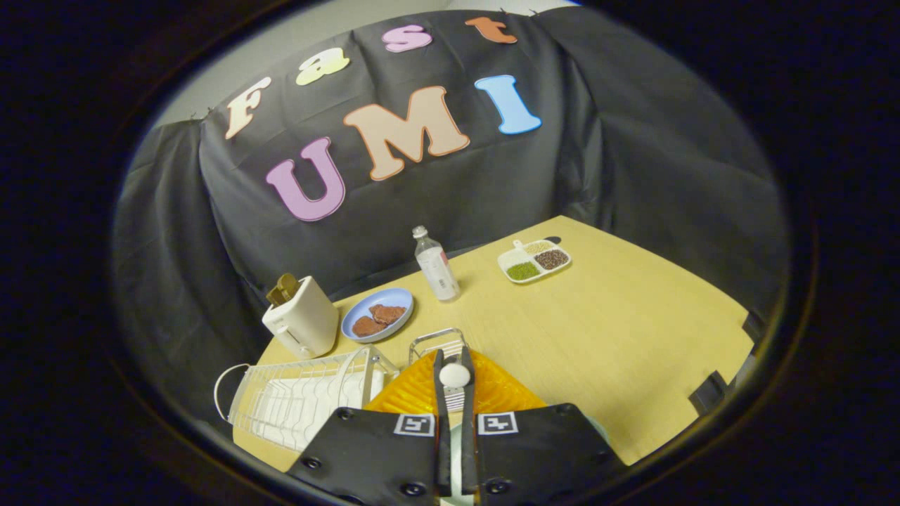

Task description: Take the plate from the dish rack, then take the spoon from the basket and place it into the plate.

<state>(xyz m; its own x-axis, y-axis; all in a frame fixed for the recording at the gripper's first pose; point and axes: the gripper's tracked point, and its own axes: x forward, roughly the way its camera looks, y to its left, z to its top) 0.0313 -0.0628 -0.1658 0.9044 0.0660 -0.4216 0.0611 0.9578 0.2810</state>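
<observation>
My gripper (453,355) is shut on a white spoon (455,375), whose rounded end shows between the fingertips. Right under the fingers lies the ribbed orange plate (411,397) on the wooden table. The wire basket (437,340) stands just beyond the fingertips, at the plate's far edge. The white wire dish rack (295,402) sits to the left of the plate. The spoon's handle is hidden between the fingers.
Beyond the rack stand a cream toaster (302,325) and a blue plate (358,309) with brown pieces. A clear bottle (436,266) is upright further back, and a divided tray (508,263) of grains lies to its right. The table (633,330) stretches right.
</observation>
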